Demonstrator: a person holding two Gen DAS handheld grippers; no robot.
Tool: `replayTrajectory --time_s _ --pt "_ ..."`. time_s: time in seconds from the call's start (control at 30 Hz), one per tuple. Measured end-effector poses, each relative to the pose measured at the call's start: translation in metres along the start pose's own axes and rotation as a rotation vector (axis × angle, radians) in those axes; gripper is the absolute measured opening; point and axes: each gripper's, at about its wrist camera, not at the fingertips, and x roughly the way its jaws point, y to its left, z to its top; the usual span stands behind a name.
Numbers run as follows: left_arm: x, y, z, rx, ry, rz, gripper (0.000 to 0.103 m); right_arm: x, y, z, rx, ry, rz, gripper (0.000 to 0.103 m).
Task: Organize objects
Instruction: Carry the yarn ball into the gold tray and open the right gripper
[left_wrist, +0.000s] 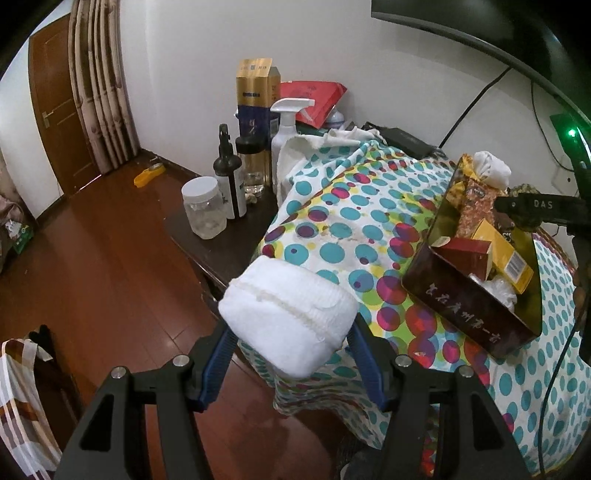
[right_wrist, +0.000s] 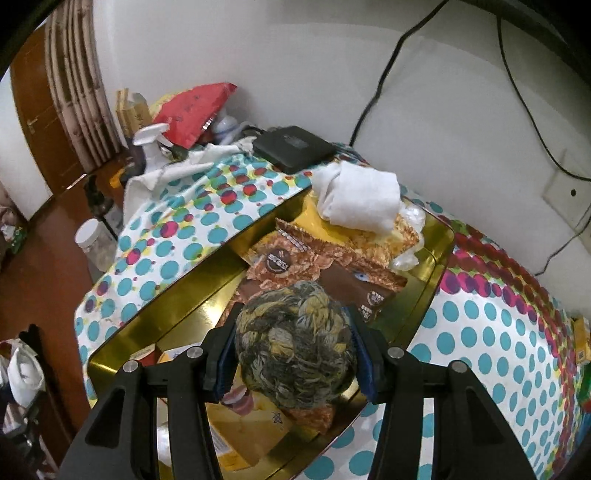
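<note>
My left gripper (left_wrist: 290, 325) is shut on a white rolled cloth (left_wrist: 288, 315) and holds it in the air off the near left edge of the dotted table. My right gripper (right_wrist: 293, 345) is shut on a yellow-and-grey yarn ball (right_wrist: 295, 339) and holds it above the gold tin box (right_wrist: 155, 306). The tin (left_wrist: 476, 321) lies on the dotted cloth and holds snack packets (right_wrist: 295, 254), small cartons (left_wrist: 498, 251) and another white roll (right_wrist: 362, 201). The right gripper's body (left_wrist: 535, 210) shows over the tin in the left wrist view.
A dark side table (left_wrist: 221, 243) at the left carries a clear jar (left_wrist: 204, 206), dark bottles (left_wrist: 229, 173), a white spray bottle (left_wrist: 286, 125) and a gold-blue box (left_wrist: 255, 99). A black device (right_wrist: 293, 146) and cables (right_wrist: 384, 74) lie by the wall. Wooden floor (left_wrist: 110, 266) lies to the left.
</note>
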Motion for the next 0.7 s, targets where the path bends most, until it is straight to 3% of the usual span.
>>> replayTrajectory --time_s 0.23,0.4,0.53,0.57,0.7 --pt "-0.002 0.006 0.002 -0.039 0.000 -0.009 0.062 0.011 0.002 -0.005 0.041 0.046 0.000 0.050" --pt "-0.002 0.005 0.000 -0.035 0.002 0.003 0.062 0.004 0.011 -0.005 0.027 0.032 0.004 0.051" --pt "-0.001 0.003 -0.001 -0.033 -0.004 0.002 0.062 -0.006 0.011 -0.005 0.036 0.016 0.016 0.064" --pt "-0.001 0.002 -0.002 -0.029 -0.009 0.009 0.062 -0.010 0.011 -0.006 0.040 0.016 0.020 0.073" --pt "-0.001 -0.003 -0.004 -0.009 -0.005 0.042 0.062 -0.035 0.013 -0.015 0.047 -0.004 0.042 0.088"
